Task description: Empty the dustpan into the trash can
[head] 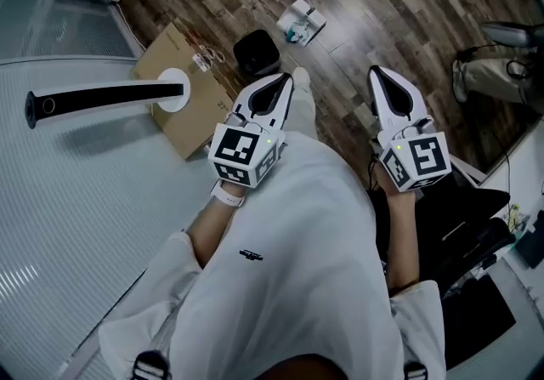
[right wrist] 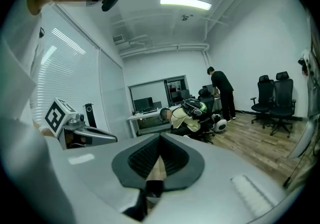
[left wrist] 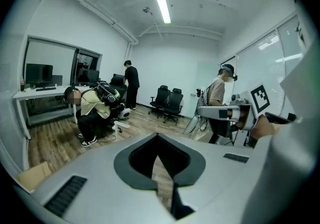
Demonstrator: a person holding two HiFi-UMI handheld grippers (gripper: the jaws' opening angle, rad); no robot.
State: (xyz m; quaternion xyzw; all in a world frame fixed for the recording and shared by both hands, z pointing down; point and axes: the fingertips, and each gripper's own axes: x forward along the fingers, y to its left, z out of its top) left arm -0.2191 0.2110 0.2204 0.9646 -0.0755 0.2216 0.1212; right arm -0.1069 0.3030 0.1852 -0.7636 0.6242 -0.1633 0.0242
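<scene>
We hold both grippers out ahead of our white-clad torso, low in the middle of the head view, noses aimed toward the wood floor (head: 399, 4) beyond. The left gripper (head: 283, 82) has its jaws pressed together on nothing, and the right gripper (head: 381, 79) is the same; each gripper view shows only floor through the gap behind the closed tips. We judge this a carrying posture, since nothing is within reach to take hold of. What we take to be the dustpan (head: 299, 23), a white pan with a pale handle rising toward the top edge, sits on the floor at upper centre, with something greenish inside it. A small black trash can (head: 255, 53) stands near it, lower left of it and apart, so tipping should need only a short lift. A flat cardboard sheet (head: 183, 119) lies left of the can.
</scene>
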